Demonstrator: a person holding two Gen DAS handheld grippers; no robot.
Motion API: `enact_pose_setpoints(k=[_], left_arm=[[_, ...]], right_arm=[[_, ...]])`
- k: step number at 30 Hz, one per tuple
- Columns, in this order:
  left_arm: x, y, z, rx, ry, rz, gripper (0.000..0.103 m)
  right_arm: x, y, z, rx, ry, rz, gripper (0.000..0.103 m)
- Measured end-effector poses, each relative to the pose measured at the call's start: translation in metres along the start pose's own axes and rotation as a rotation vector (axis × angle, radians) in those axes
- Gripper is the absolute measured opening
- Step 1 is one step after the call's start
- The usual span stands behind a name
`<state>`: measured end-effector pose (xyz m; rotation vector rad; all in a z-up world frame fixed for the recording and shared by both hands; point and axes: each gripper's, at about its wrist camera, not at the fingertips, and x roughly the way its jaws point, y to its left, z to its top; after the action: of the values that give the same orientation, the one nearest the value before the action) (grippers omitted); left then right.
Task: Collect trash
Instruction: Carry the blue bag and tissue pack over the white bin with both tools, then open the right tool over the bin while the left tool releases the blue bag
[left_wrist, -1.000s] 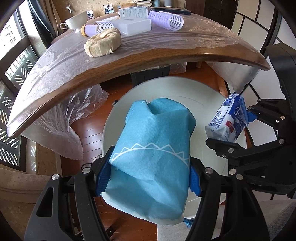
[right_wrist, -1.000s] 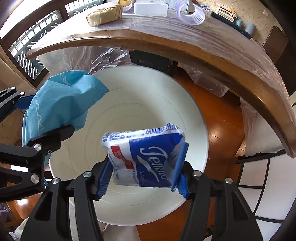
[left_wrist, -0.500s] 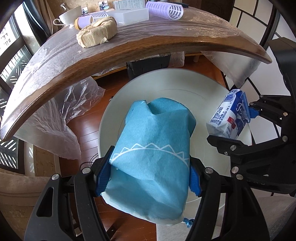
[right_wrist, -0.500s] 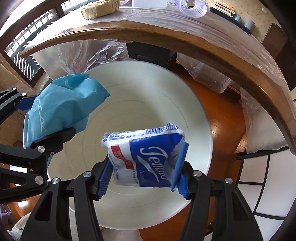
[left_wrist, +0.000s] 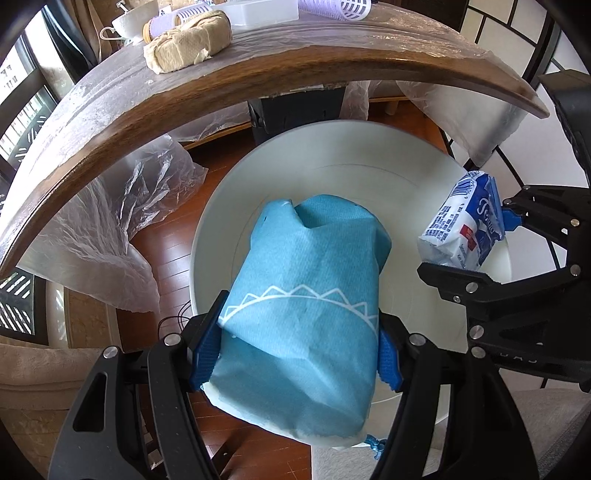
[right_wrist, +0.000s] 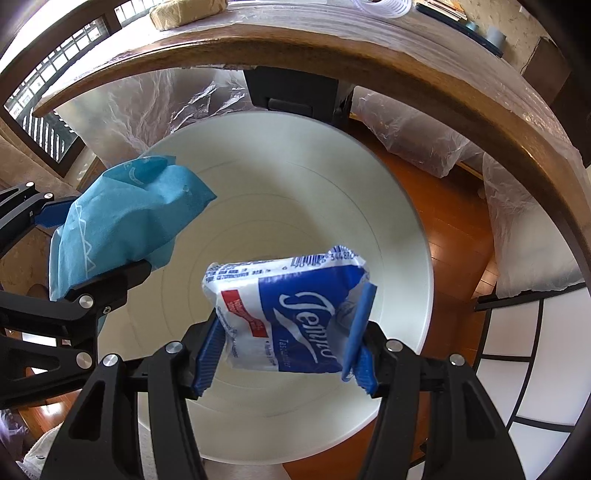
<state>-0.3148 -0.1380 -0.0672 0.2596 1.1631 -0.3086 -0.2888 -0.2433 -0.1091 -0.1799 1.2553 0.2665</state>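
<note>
A round white bin (left_wrist: 388, 155) (right_wrist: 406, 229) stands on the wood floor below both grippers, its inside bare. My left gripper (left_wrist: 295, 354) is shut on a light blue paper bag (left_wrist: 306, 295) with a white zigzag print, held over the bin's near side; the same blue bag (right_wrist: 125, 218) shows at the left of the right wrist view. My right gripper (right_wrist: 284, 350) is shut on a blue and white tissue pack (right_wrist: 291, 310), hanging over the bin's middle. That tissue pack (left_wrist: 465, 225) appears at the right in the left wrist view.
A wooden table (left_wrist: 221, 85) (right_wrist: 369, 48) covered in clear plastic sheet overhangs the far side of the bin. On it lie a beige wrapped bundle (left_wrist: 188, 44), a white box, purple hair rollers and a cup. Plastic sheet (left_wrist: 110, 229) hangs down to the floor.
Both views have shifted slightly: the table edge sits higher in the frame and the bin fills more of it. The blue bag and the tissue pack stay gripped as before.
</note>
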Motion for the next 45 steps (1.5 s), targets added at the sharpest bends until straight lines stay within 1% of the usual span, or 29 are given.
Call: enact_pose_setpoints(k=[23, 45], left_arm=[[0.012, -0.002, 0.004, 0.007, 0.029, -0.002, 0.069], [0.02, 0.0, 0.006, -0.003, 0.045, -0.002, 0.069]], right_arm=[[0.007, -0.005, 0.0, 0.018, 0.023, -0.004, 0.058], [0.007, -0.007, -0.003, 0.025, 0.013, -0.008, 0.058]])
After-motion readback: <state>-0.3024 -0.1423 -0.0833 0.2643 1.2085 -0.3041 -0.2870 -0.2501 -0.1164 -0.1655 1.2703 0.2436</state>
